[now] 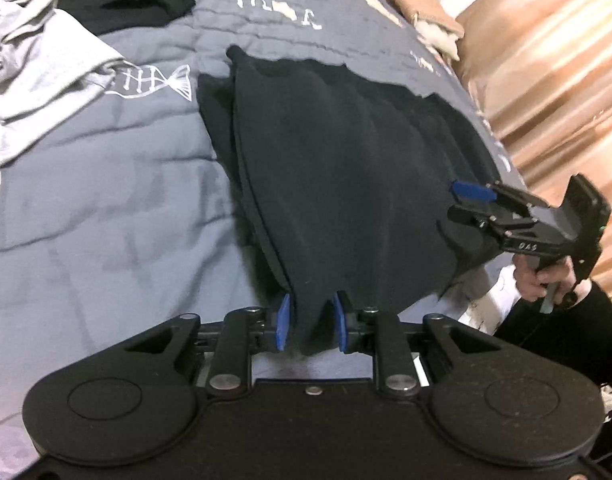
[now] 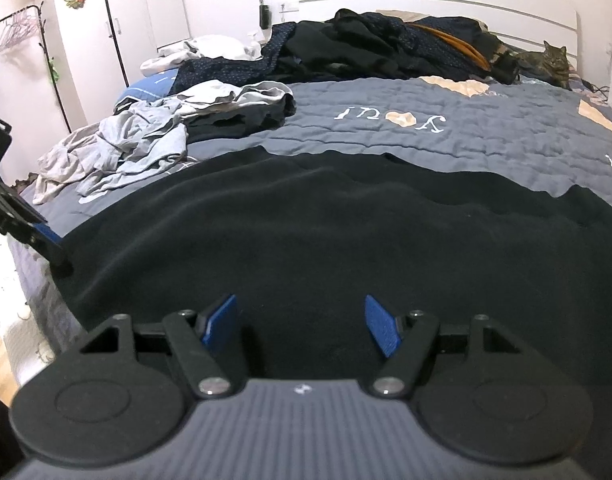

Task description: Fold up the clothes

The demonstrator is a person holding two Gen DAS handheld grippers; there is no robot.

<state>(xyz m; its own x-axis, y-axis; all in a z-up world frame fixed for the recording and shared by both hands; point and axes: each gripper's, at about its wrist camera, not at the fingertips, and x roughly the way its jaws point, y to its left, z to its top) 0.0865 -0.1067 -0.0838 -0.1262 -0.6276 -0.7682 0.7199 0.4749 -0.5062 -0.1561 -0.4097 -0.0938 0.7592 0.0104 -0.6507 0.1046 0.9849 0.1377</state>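
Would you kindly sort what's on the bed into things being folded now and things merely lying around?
In hand:
black garment
left gripper, shut on its corner
right gripper, open above it

Lying about:
grey clothes
dark clothes pile
cat

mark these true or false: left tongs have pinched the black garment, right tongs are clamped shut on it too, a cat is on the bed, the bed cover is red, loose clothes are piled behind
1. The left tongs have pinched the black garment: true, a bunch of cloth sits between the blue pads.
2. The right tongs are clamped shut on it: false, their pads stand wide apart over the cloth.
3. A cat is on the bed: true, near the headboard.
4. The bed cover is red: false, it is grey-blue.
5. Loose clothes are piled behind the garment: true.
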